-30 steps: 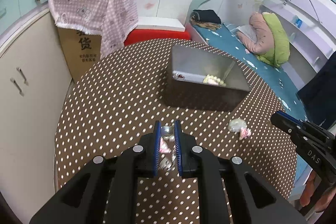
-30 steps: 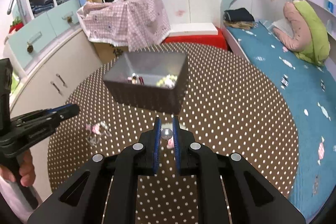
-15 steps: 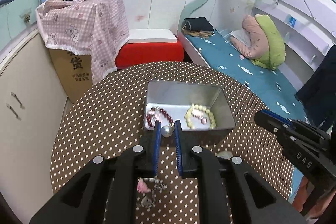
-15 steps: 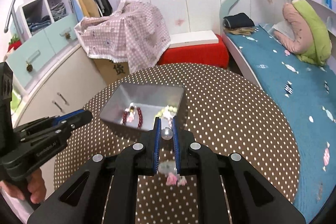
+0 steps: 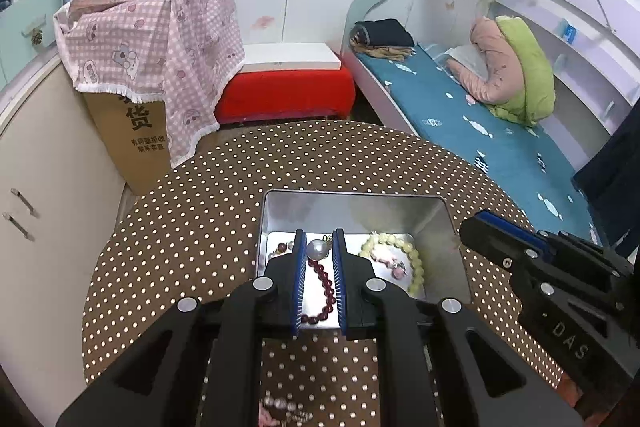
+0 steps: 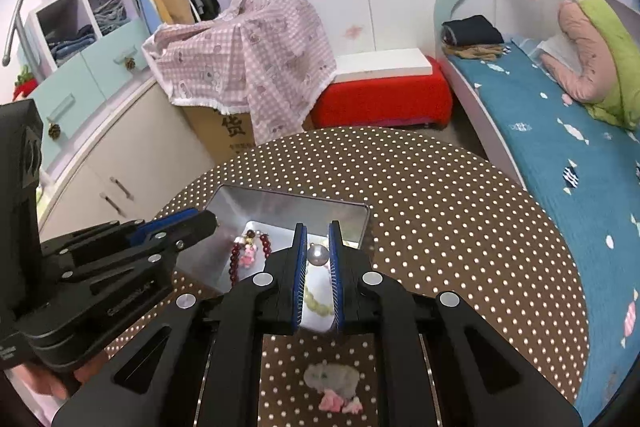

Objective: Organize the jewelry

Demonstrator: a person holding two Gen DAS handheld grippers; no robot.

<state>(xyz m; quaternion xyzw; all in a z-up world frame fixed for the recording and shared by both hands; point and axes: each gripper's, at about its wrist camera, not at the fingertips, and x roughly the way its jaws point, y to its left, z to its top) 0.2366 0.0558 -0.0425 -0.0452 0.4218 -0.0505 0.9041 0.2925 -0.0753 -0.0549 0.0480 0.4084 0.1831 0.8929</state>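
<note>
**Left wrist view: both pearls held over the tin**

Left wrist view shows the left hand-held gripper [image 5: 318, 251] closed on a round white pearl bead [image 5: 317, 249], a blurred pearl-and-pink piece [image 5: 280, 409] hanging beneath it. Both sit above the near edge of the open rectangular silver metal tin [image 5: 352, 203] near the middle of the round brown polka-dot desk [image 5: 192, 227]. Inside the tin lie a dark red bead bracelet [image 5: 326, 287] on the left and a pale yellow bead bracelet [image 5: 404, 251] on the right. The right hand-held gripper [image 6: 318, 254] likewise pinches a second white pearl bead [image 6: 317, 254] above the tin's near right part, a blurred grey-and-pink charm [image 6: 334, 383] dangling below.
</note>
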